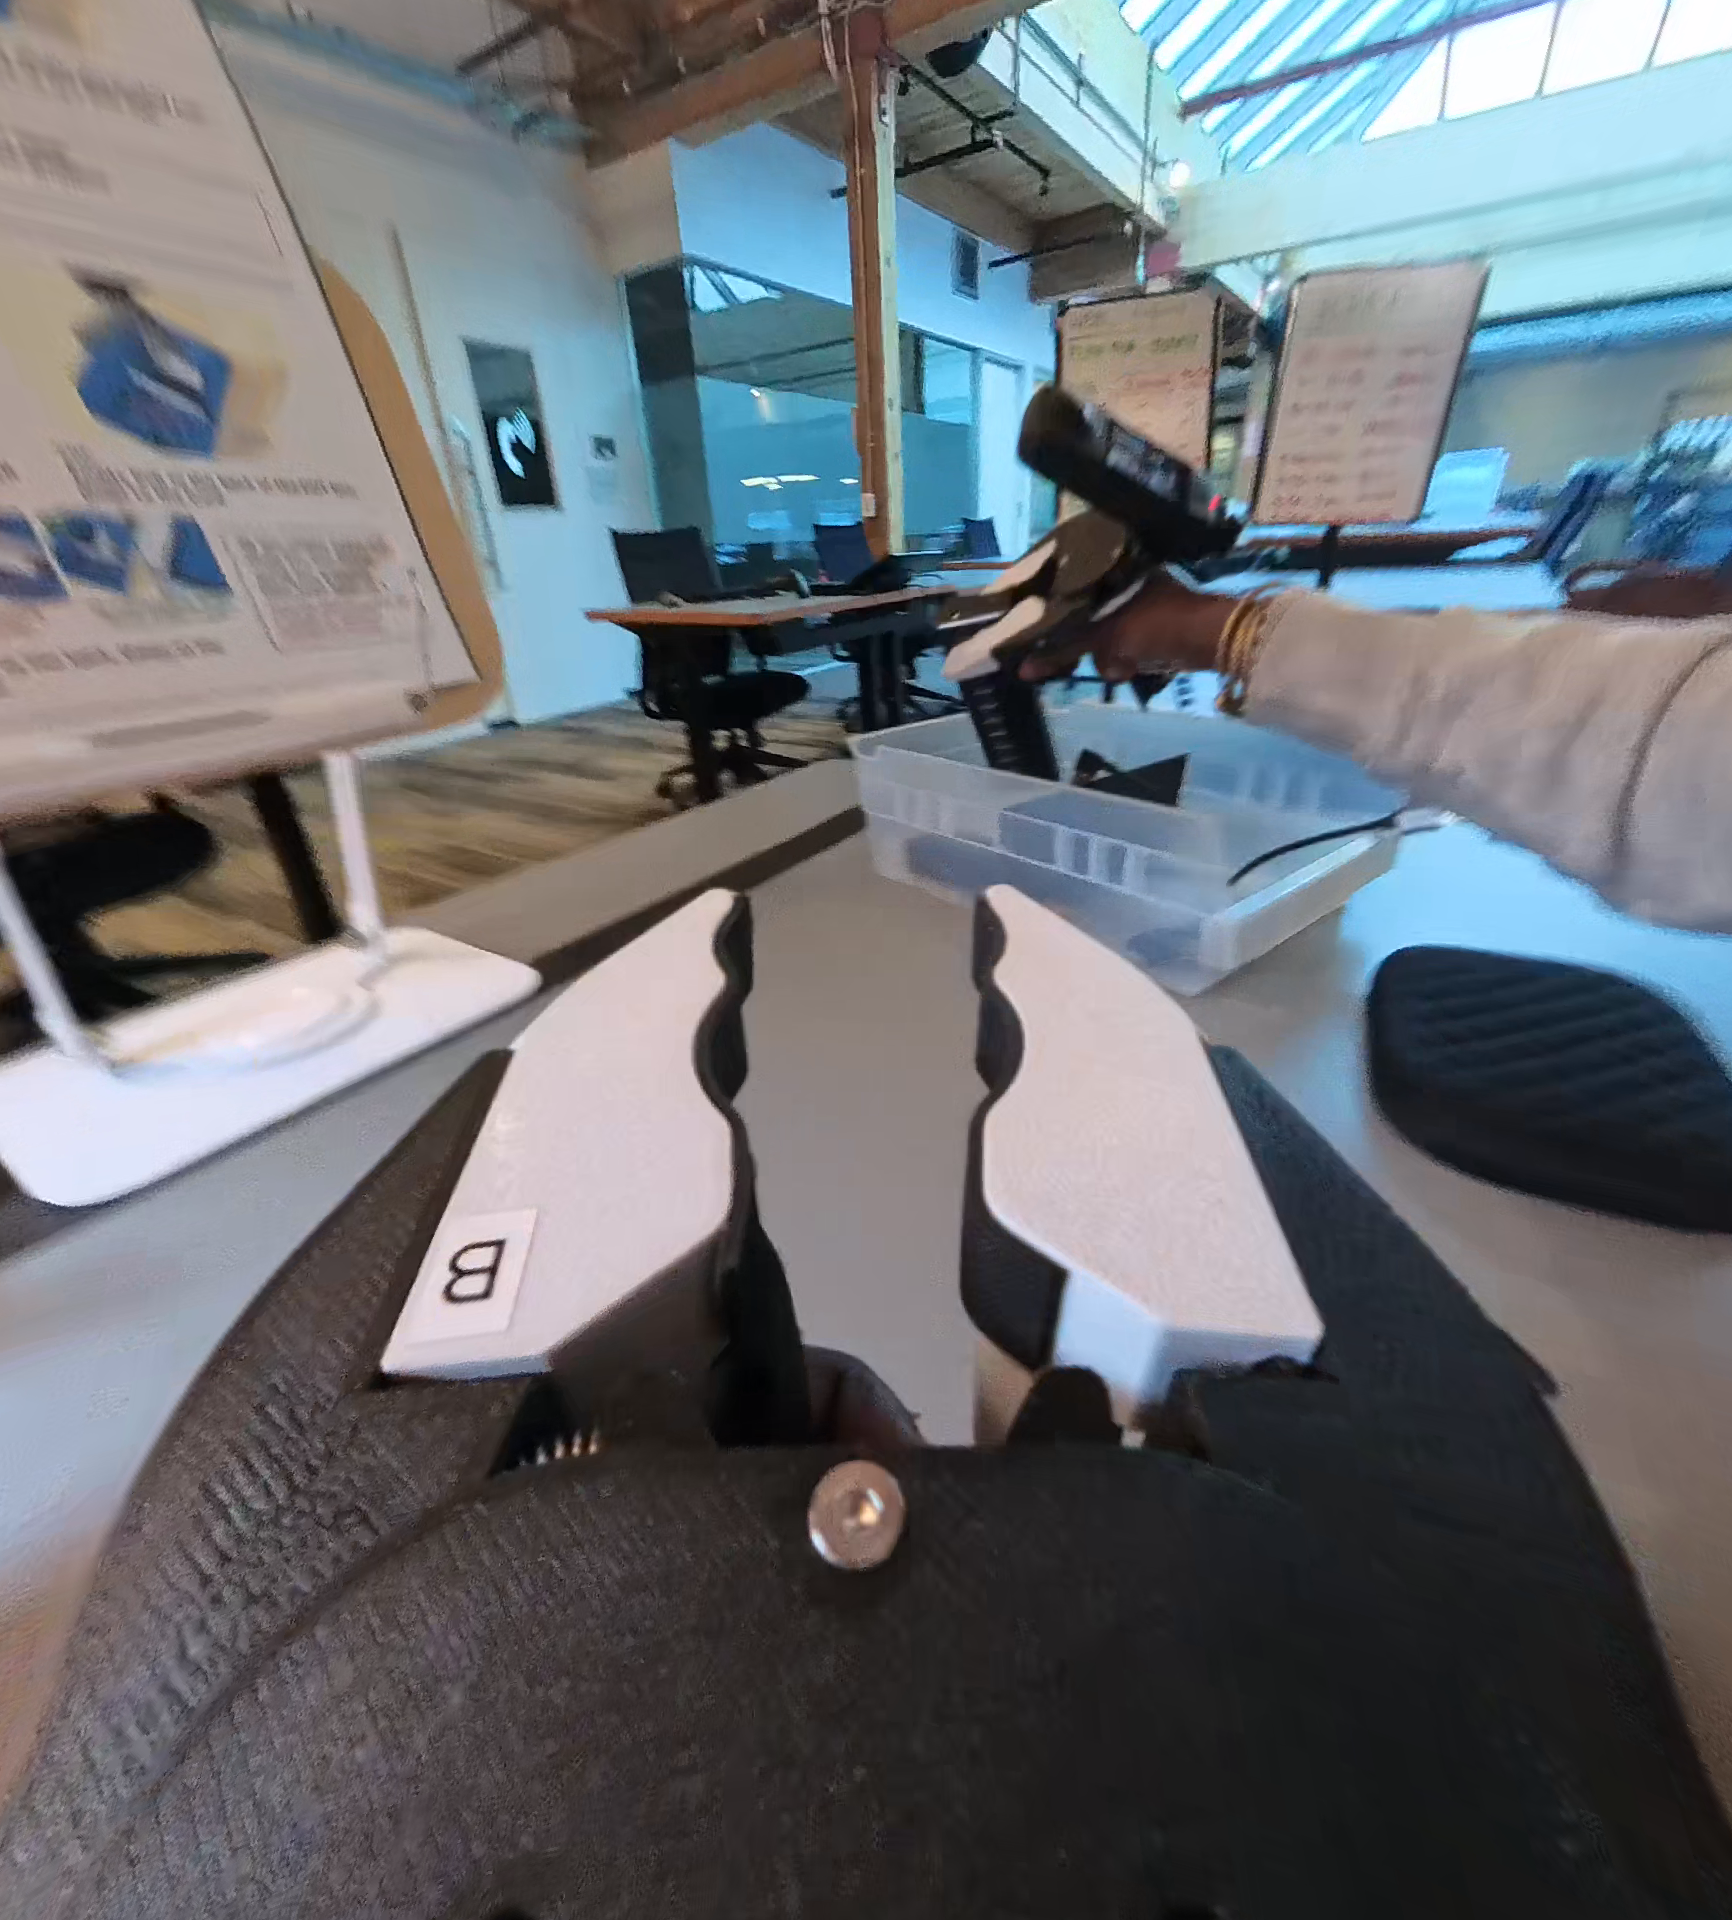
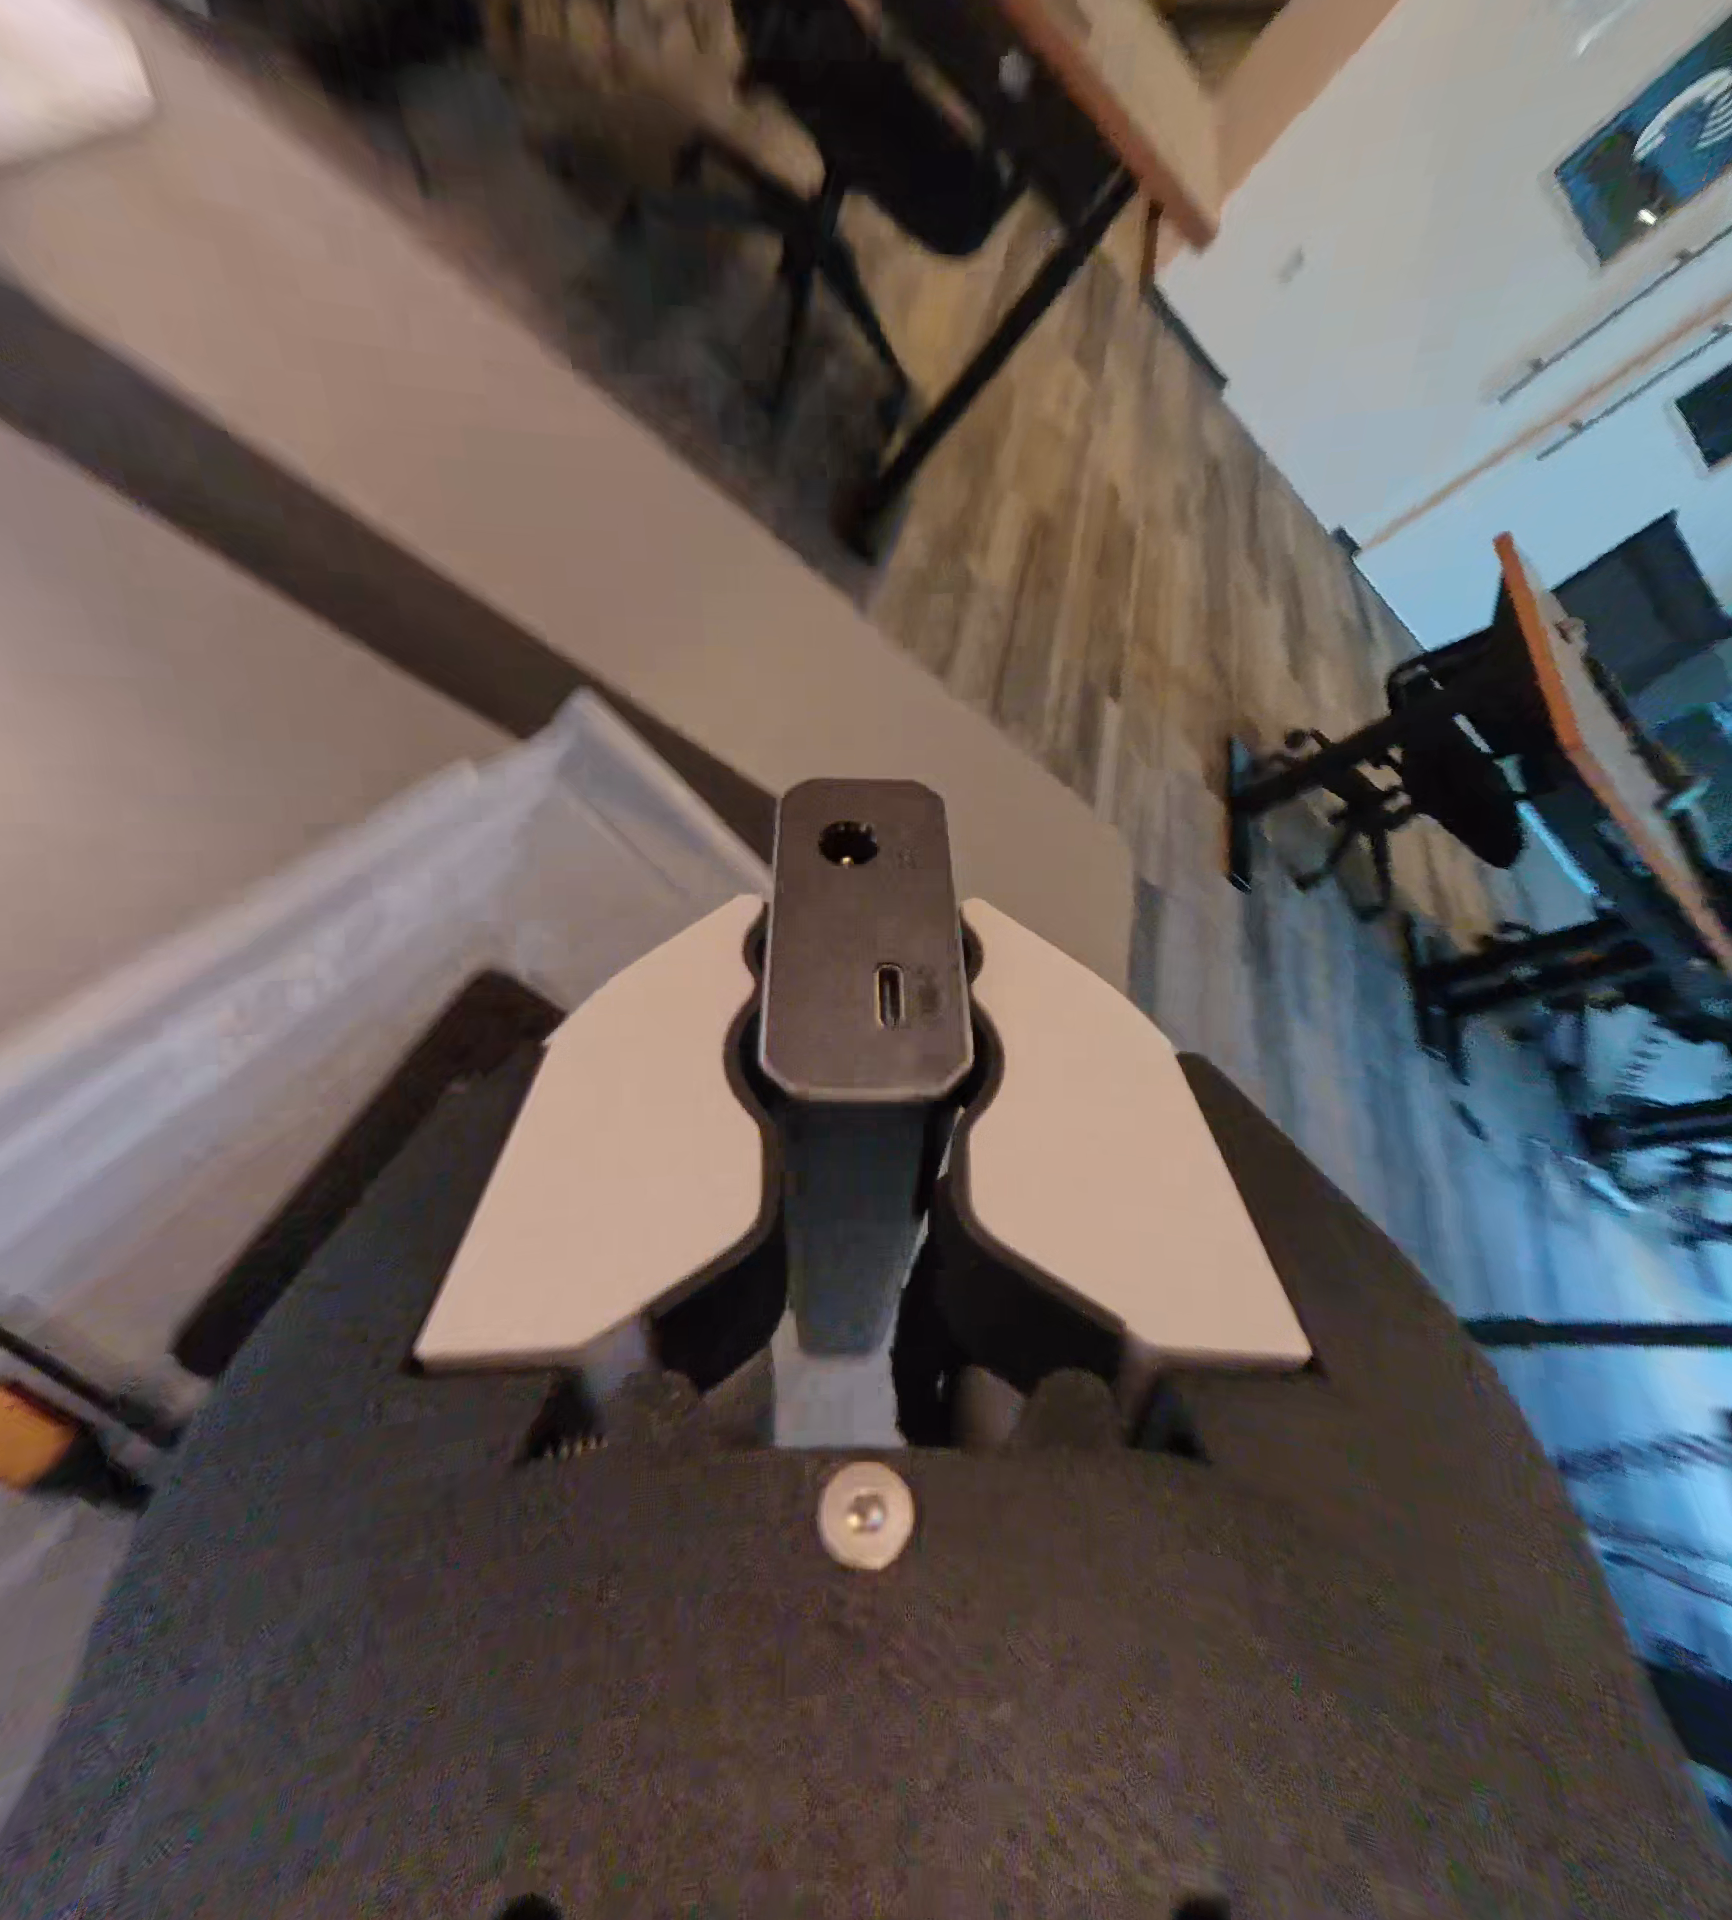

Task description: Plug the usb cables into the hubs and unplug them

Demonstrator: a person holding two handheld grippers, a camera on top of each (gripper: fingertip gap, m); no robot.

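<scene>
Jaws clenched on a dark USB hub (image 2: 867, 935), the right gripper (image 2: 867, 987) lifts it, end ports facing out, above the clear plastic bin (image 1: 945, 805) on the grey table (image 1: 1568, 1403); the left gripper (image 1: 857, 940) hangs nearby with jaws released and empty. The step in hand looks like fetching a hub, with no cable yet plugged. Next, the hub likely needs setting down steady, while the free gripper takes what appears, through blur, to be a black cable (image 1: 1309, 844) in the bin.
</scene>
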